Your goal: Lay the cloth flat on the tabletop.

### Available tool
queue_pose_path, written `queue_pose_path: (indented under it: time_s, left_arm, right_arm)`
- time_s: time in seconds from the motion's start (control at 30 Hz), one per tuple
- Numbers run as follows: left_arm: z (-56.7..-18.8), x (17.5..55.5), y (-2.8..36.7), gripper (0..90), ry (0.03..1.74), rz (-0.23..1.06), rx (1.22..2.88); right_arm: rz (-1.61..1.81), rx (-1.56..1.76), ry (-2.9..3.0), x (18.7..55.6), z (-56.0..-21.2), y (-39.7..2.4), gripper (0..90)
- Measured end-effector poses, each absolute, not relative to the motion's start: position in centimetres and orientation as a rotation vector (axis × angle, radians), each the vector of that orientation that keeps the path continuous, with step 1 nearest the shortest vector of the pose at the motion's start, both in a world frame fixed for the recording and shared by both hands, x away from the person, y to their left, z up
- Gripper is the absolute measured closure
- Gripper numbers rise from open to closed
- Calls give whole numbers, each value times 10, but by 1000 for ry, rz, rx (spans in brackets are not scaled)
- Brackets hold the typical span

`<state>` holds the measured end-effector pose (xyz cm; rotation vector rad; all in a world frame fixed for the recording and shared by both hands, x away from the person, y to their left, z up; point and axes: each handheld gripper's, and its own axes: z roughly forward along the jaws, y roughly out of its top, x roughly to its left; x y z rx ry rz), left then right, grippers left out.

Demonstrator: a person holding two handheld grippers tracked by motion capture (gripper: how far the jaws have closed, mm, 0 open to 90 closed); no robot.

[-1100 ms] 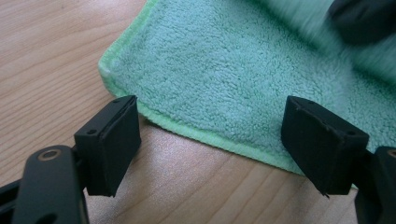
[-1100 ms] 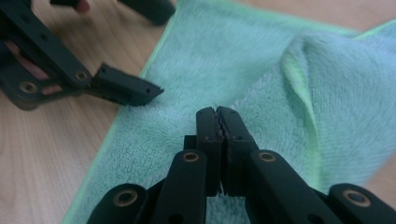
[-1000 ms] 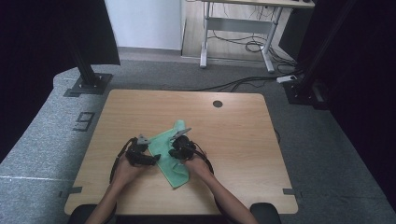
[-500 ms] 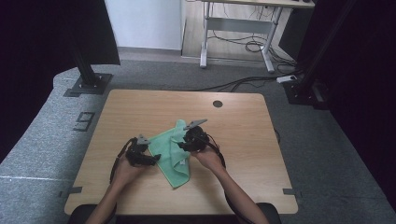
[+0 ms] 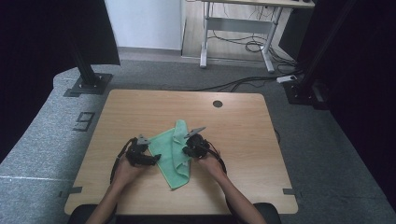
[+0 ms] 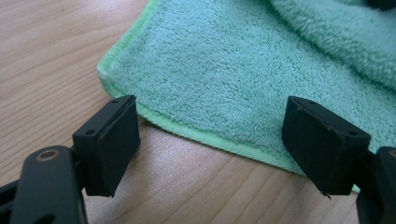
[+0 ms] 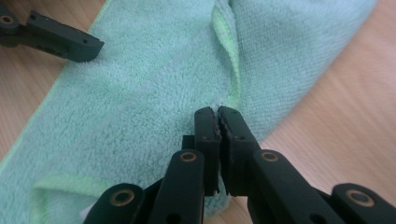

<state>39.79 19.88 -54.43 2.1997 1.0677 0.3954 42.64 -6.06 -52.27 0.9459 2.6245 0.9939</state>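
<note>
A green cloth (image 5: 173,156) lies partly folded on the wooden table (image 5: 140,107). My left gripper (image 5: 156,160) rests at the cloth's left edge. In the left gripper view it (image 6: 219,144) stands open, its jaws low over the table astride the hemmed edge of the cloth (image 6: 243,70). My right gripper (image 5: 186,150) is at the cloth's right side. Its jaws have just been closing, and it (image 7: 217,112) is shut with its tips over a raised fold of the cloth (image 7: 140,93). I see no cloth between the pads.
One jaw of the left gripper (image 7: 60,39) lies at the cloth's far edge in the right gripper view. A round cable hole (image 5: 217,103) sits near the table's far edge. Black stands (image 5: 88,70) and a desk frame (image 5: 238,28) stand on the floor beyond.
The right hand has shifted a little to the right and away along the cloth. The left hand and its gripper have stayed where they were.
</note>
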Motion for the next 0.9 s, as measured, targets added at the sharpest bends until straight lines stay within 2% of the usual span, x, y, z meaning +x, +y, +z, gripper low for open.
queue_pose_path:
  time_s: [0.33,0.53,0.63,0.87,0.9]
  left_arm:
    - [-544,398,199,191,1068,397,2200]
    - [-544,398,199,190,1069,399,2198]
    - [-545,398,198,183,1070,399,2196]
    - [-534,394,192,169,1055,439,2214]
    - [-531,392,191,161,1053,441,2206]
  right_arm:
    - [1017,1030,2514,417,-502,-119,857]
    - [974,1128,2462,410,-507,-167,847]
    - [955,1183,2455,410,-515,-187,807]
    - [990,1201,2385,412,-514,-201,475]
    - [997,1188,2384,413,-513,-200,451]
